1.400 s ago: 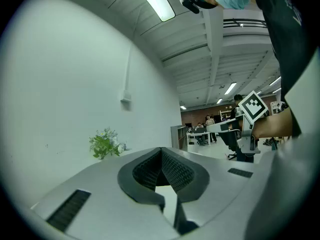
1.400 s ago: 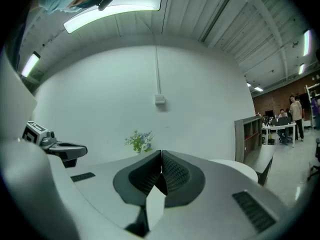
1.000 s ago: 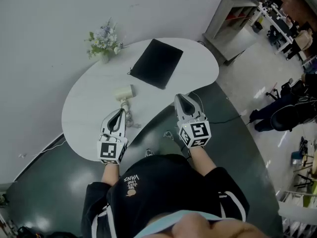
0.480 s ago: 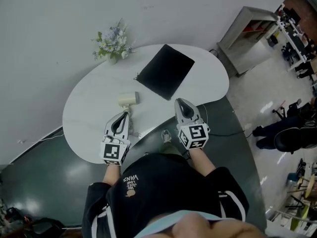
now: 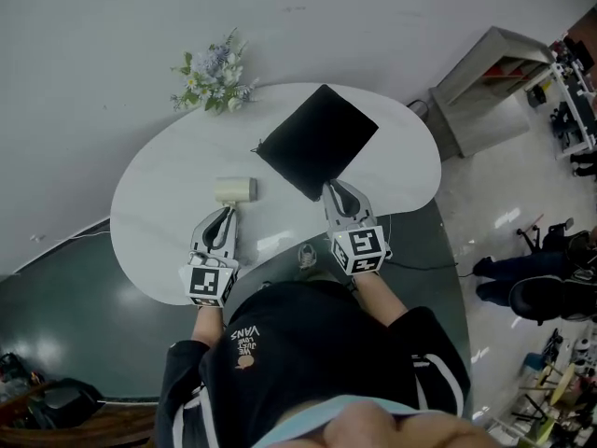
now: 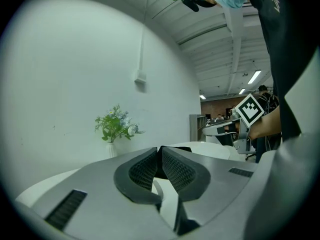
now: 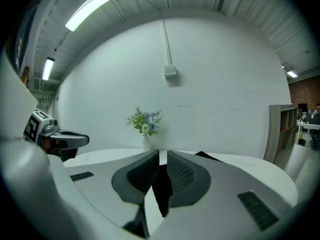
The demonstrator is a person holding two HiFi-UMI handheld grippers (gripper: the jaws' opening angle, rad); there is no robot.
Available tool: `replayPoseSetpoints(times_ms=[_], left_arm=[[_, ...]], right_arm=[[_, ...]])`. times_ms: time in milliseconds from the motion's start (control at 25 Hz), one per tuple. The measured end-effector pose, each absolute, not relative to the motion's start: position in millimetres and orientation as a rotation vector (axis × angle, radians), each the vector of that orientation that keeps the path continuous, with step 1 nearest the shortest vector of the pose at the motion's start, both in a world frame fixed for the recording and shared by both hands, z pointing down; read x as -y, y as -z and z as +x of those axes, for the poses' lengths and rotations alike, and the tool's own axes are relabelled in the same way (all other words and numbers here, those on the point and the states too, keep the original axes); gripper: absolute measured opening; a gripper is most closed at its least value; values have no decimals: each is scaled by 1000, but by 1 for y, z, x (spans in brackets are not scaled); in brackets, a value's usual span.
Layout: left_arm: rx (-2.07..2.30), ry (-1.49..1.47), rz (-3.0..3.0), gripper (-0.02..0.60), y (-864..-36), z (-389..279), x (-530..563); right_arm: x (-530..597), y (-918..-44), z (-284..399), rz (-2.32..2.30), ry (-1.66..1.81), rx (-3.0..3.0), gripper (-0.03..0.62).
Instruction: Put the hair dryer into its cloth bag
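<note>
A cream hair dryer [image 5: 236, 189] lies on the white table [image 5: 159, 185], left of the flat black cloth bag [image 5: 317, 149]. My left gripper [image 5: 227, 212] is shut and empty, its tips just short of the dryer's near side. The right gripper [image 5: 333, 187] is shut too, with its tips at the bag's near corner; whether they touch the bag I cannot tell. In the right gripper view the bag [image 7: 208, 157] shows as a dark strip past the jaws of the right gripper [image 7: 162, 156]. The left gripper [image 6: 160, 149] points across the table, and the dryer is hidden behind it.
A vase of flowers [image 5: 213, 71] stands at the table's far edge by the wall. A grey shelf unit [image 5: 485, 68] stands to the right on the pale floor. Dark floor [image 5: 84, 325] and a cable lie on the near side. People sit far right.
Both grippers have moved forward and down over the table, the left up to the dryer, the right up to the bag's corner. Both stayed shut.
</note>
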State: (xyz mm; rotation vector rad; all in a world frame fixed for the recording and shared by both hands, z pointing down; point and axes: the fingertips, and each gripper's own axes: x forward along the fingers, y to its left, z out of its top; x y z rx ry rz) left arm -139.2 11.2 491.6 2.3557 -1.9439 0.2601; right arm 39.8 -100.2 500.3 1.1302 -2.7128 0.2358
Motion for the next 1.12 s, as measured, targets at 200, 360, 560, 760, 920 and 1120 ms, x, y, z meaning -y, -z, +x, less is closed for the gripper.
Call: replayPoseSetpoints(times_ms=[200,360,560,760,920,1120], left_arm=[[2014,-264,2257,23,-502,-135,4],[2064,-258,2196,23,-505,-138,8],[2047,-274,2158,35,-520,-156,10],[1961,-346,2157,133,-539,-176,14],[1852,-407,2156,201,-564,-185,18],[1753,-490,2113,255,-591,-192,18]], right_arm=[[126,-513,38,1011,-256,2726,48],[135,-523,33,909,-245,2725,48],[142,-545,17,879,-257,2680,48],[143,-561,1,907,-243,2631,48],[145,-580,-8,897,-203,2568,51],[142,-601,-18,810,-140,2484,88]])
